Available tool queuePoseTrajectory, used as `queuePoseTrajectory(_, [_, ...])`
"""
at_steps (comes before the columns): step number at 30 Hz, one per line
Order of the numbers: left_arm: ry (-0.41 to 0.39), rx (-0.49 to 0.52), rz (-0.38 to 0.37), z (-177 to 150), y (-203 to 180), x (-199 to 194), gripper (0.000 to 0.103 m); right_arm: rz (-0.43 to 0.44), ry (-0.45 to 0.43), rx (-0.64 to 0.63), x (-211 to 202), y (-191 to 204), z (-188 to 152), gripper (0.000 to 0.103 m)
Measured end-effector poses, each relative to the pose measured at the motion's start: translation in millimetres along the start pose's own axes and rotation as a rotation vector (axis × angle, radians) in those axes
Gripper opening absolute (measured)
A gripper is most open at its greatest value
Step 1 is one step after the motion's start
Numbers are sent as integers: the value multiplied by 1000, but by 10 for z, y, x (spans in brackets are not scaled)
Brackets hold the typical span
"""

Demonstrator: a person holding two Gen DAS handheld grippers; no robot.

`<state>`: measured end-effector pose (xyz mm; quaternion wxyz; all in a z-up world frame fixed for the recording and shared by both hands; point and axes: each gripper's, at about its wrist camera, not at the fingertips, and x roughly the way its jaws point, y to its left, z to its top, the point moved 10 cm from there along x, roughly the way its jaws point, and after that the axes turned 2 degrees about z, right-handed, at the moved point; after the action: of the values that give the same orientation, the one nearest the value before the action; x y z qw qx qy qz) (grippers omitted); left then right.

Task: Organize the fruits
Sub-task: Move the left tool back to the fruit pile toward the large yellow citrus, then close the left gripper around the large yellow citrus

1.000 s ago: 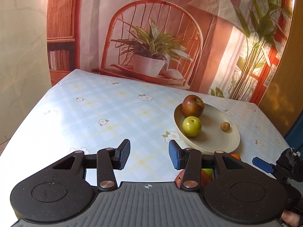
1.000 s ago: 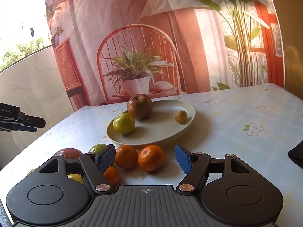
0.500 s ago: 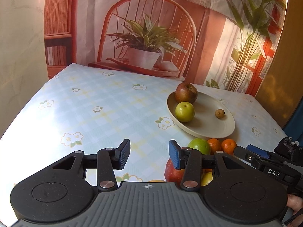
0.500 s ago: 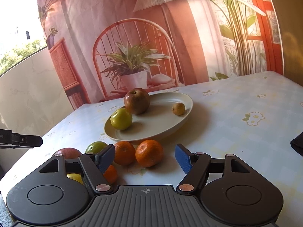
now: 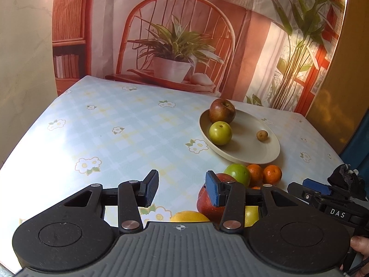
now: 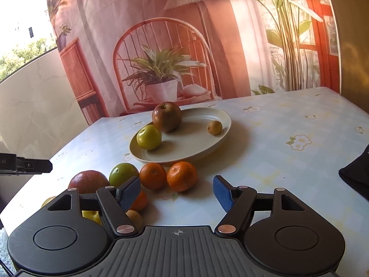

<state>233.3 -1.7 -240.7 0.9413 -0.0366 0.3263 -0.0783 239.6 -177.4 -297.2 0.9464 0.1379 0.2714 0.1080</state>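
Observation:
A cream plate (image 5: 251, 154) (image 6: 191, 147) holds a dark red apple (image 5: 221, 110) (image 6: 166, 116), a green apple (image 5: 220, 133) (image 6: 149, 137) and a small brown fruit (image 5: 262, 135) (image 6: 214, 127). In front of it lie loose fruits: two oranges (image 6: 182, 176), a green fruit (image 6: 122, 173), a red apple (image 5: 206, 204) (image 6: 88, 181) and yellow fruits (image 5: 189, 217). My left gripper (image 5: 182, 188) is open over bare cloth, left of the red apple. My right gripper (image 6: 176, 192) is open just short of the oranges, nothing between its fingers.
The table wears a pale blue flowered cloth (image 5: 115, 124). A printed backdrop of a chair and plant (image 6: 161, 73) hangs behind its far edge. A dark object (image 6: 356, 175) lies at the right edge in the right wrist view. A hand (image 5: 358, 245) holds the right gripper.
The left wrist view has pulled back and tilted, so the loose fruits and the right gripper now show at lower right. The right wrist view has shifted only slightly. Both jaws kept their width.

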Motion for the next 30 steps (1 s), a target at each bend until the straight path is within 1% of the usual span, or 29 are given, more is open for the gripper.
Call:
queuePoseTrajectory(4, [-7, 27, -39, -22, -114, -50, 47, 2, 44, -19, -135, 68, -150, 66])
queuePoseTrajectory(9, [29, 61, -89, -157, -314, -44, 47, -7, 91, -44, -294, 126, -315, 65])
queuePoseTrajectory(16, [85, 115, -203, -327, -592, -65, 47, -26, 112, -72, -467, 135, -339, 65])
queuePoseTrajectory(18, [96, 134, -212, -374, -632, -72, 47, -31, 123, -85, -485, 137, -340, 65])
queuePoseTrajectory(22, [124, 152, -242, -436, -708, -41, 47, -35, 176, -137, -490, 180, -389, 65])
queuePoseTrajectory(25, [163, 148, -281, -514, -770, 5, 42, -22, 212, -176, -488, 237, -427, 65])
queuePoseTrajectory(26, [176, 145, -294, -536, -783, 21, 38, -11, 222, -174, -479, 251, -443, 65])
queuePoseTrajectory(30, [223, 128, -329, -629, -818, 87, 36, 35, 250, -154, -432, 304, -513, 64])
